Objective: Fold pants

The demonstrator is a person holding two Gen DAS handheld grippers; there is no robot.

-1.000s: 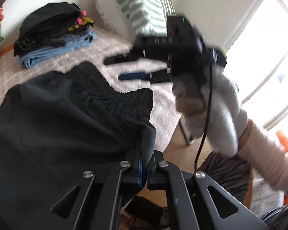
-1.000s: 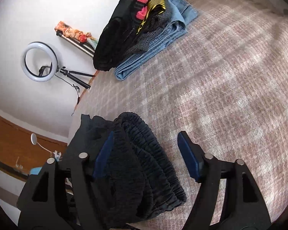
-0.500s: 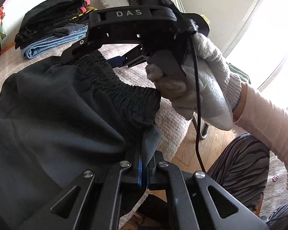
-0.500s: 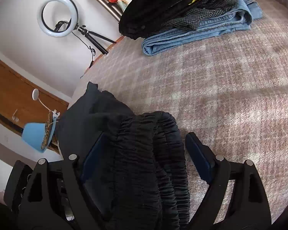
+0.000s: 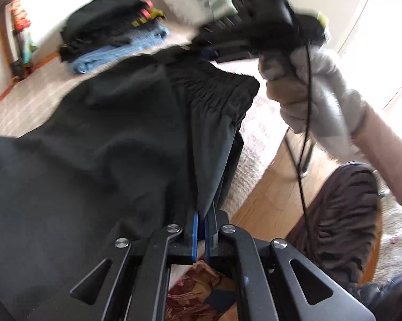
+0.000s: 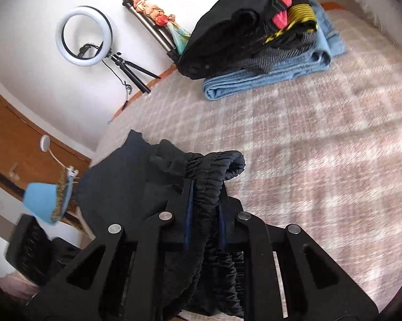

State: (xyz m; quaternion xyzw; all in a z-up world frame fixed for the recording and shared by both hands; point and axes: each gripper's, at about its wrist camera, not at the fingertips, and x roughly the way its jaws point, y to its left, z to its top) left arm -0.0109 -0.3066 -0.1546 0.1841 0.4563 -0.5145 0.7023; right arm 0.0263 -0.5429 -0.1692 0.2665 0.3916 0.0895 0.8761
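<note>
Left tongs (image 5: 203, 214) pinch the black pants (image 5: 99, 139); right tongs (image 6: 204, 200) clamp the elastic waistband (image 6: 217, 164); no fold laid yet, folding all ahead.

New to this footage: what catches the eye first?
The crumpled black elastic-waist pants fill the foreground, pinched in the right tool and the left tool. Behind, on the pink checked bedspread, sits a stack of folded dark and blue clothes.
</note>
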